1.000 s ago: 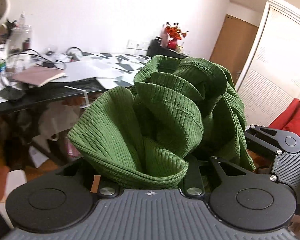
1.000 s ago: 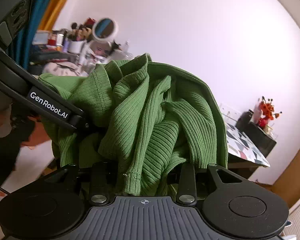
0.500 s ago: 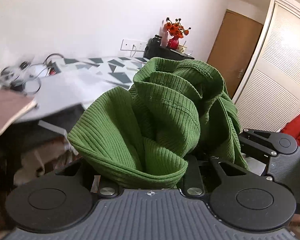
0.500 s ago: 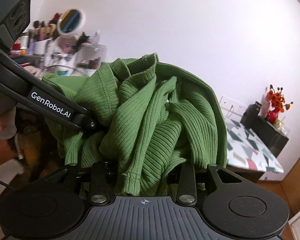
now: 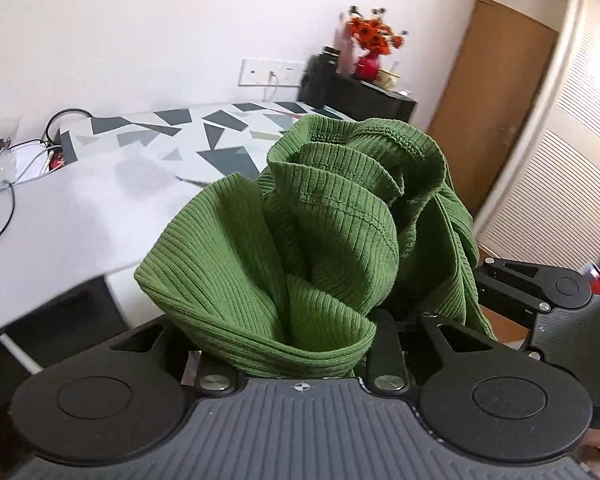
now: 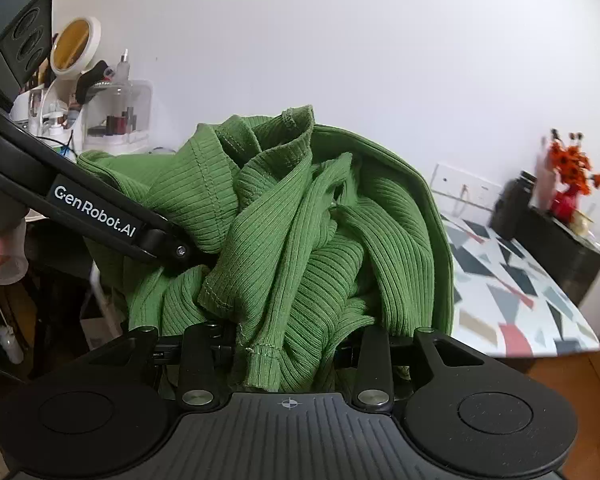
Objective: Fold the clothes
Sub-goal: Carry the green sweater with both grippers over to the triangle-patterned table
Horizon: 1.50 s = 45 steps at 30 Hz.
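A green ribbed garment [image 5: 300, 248] hangs bunched in the air over the near edge of a table, held between both grippers. My left gripper [image 5: 296, 344] is shut on a thick fold of it, and the cloth hides its fingertips. In the right wrist view the same garment [image 6: 300, 232] piles up over my right gripper [image 6: 288, 344], which is shut on a hemmed edge. The left gripper [image 6: 172, 248] reaches in from the left there, its tip buried in the cloth. The right gripper [image 5: 500, 276] shows at the right of the left wrist view, close beside the bundle.
A table [image 5: 100, 208] with a white and geometric-patterned cover lies ahead, with cables [image 5: 4, 184] at its left end. A black cabinet carries a red vase of orange flowers [image 5: 370, 64]. A brown door [image 5: 496, 92], louvred wardrobe doors [image 5: 572, 184] and a round mirror [image 6: 74, 46] are also there.
Both grippers have swung to the right with the garment. The cluttered desk slid out to the left and the patterned table came nearer. The bundle's shape is unchanged.
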### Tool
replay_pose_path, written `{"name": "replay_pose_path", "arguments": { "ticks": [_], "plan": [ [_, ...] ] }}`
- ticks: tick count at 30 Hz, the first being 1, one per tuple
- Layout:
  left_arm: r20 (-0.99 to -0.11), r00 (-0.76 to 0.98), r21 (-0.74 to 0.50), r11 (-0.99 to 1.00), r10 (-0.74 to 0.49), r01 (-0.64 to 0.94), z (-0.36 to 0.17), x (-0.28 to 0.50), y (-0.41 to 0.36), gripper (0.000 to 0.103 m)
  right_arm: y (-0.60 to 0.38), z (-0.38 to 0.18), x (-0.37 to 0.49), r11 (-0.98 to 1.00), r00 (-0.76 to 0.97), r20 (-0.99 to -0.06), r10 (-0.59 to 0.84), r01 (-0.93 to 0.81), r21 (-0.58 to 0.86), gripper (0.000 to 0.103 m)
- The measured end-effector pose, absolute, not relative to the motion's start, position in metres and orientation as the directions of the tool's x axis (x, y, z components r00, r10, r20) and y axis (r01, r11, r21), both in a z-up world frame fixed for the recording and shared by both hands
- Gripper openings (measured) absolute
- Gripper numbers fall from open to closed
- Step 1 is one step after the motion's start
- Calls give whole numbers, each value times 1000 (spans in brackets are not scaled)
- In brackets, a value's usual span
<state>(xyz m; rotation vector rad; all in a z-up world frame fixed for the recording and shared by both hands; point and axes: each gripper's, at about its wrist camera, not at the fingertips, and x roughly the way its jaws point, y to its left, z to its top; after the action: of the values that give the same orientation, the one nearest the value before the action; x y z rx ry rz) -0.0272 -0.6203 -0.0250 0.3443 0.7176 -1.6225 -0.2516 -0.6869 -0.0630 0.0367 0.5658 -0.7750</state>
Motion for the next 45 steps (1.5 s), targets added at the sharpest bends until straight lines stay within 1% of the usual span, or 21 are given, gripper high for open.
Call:
{"name": "replay_pose_path", "arguments": {
  "ticks": [5, 8, 11, 15, 18, 20, 25, 30, 34, 41, 45],
  "plan": [
    [-602, -104, -284, 91, -792, 955, -17, -71, -683, 28, -782, -55, -294, 788, 636, -500, -588, 591, -175, 33],
    [-584, -60, -263, 119, -809, 957, -9, -94, -714, 28, -830, -51, -316, 817, 669, -492, -557, 549, -177, 33],
    [-592, -35, -276, 162, -805, 947, -8, -106, -742, 28, -866, -53, -325, 828, 682, -492, -542, 532, -175, 33],
    [-597, -17, -254, 169, -802, 952, -10, -115, -778, 28, -901, -58, -331, 831, 688, -485, -540, 527, -178, 33],
    [-605, -24, -261, 169, -796, 950, -14, -114, -807, 28, -935, -61, -330, 827, 679, -494, -542, 534, -174, 33],
    [-601, -37, -262, 154, -798, 953, -13, -111, -828, 28, -953, -59, -325, 818, 669, -489, -560, 540, -198, 33],
    [-566, -72, -255, 91, -821, 963, -2, -90, -885, 28, -1009, -47, -305, 783, 643, -466, -608, 584, -215, 34],
    [-544, -77, -219, 53, -835, 974, 3, -72, -930, 28, -1054, -47, -287, 756, 627, -445, -639, 617, -218, 34],
    [-557, -77, -216, 54, -827, 975, -1, -65, -953, 28, -1078, -54, -280, 754, 622, -447, -642, 617, -225, 34],
    [-610, -61, -204, 83, -790, 975, -19, -67, -980, 28, -1117, -71, -274, 777, 627, -491, -605, 598, -194, 34],
    [-637, -52, -218, 115, -769, 969, -31, -66, -1000, 28, -1144, -84, -274, 799, 634, -516, -576, 571, -189, 34]
  ]
}}
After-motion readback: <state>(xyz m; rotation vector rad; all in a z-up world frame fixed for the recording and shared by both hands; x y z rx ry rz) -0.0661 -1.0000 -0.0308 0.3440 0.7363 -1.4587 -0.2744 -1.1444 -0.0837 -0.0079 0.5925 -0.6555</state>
